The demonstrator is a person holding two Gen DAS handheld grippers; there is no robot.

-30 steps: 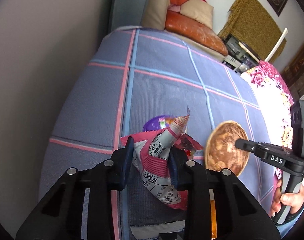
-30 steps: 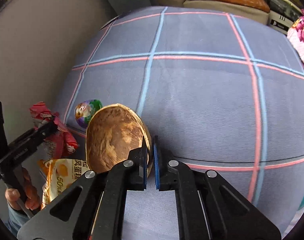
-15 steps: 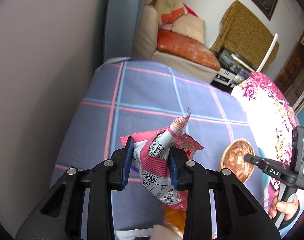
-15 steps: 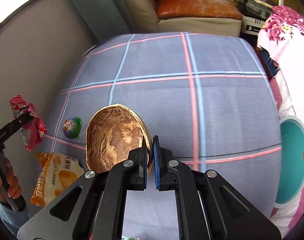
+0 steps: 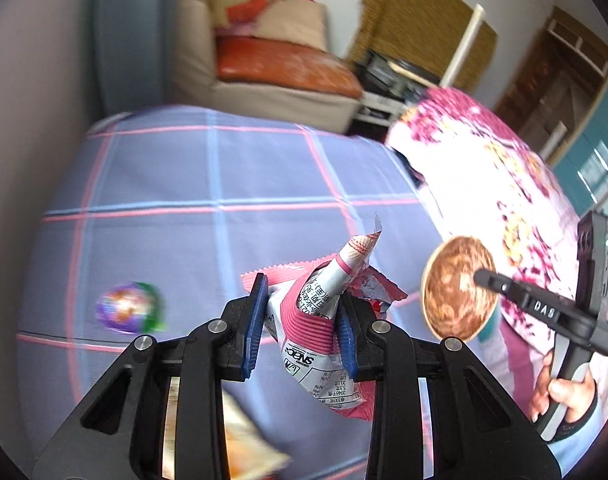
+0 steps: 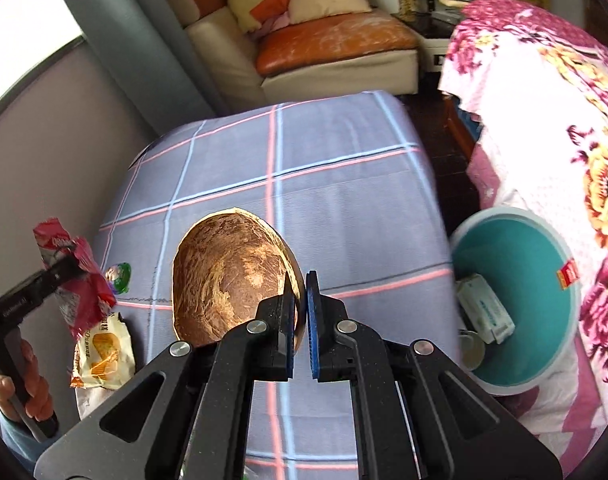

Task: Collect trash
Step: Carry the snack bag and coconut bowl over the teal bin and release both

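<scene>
My left gripper is shut on crumpled pink and white snack wrappers and holds them above the checked blue cloth. My right gripper is shut on the rim of a brown coconut shell half, held in the air over the cloth. The shell also shows in the left wrist view, at the right. The wrappers show in the right wrist view, at the left. A teal bin with a white packet inside stands right of the cloth.
A purple and green round wrapper and a yellow snack bag lie on the cloth. A bed with a pink floral cover is at the right. A sofa with an orange cushion stands behind.
Both grippers have risen and swung to the right with their loads. The teal bin has come further into the right wrist view.
</scene>
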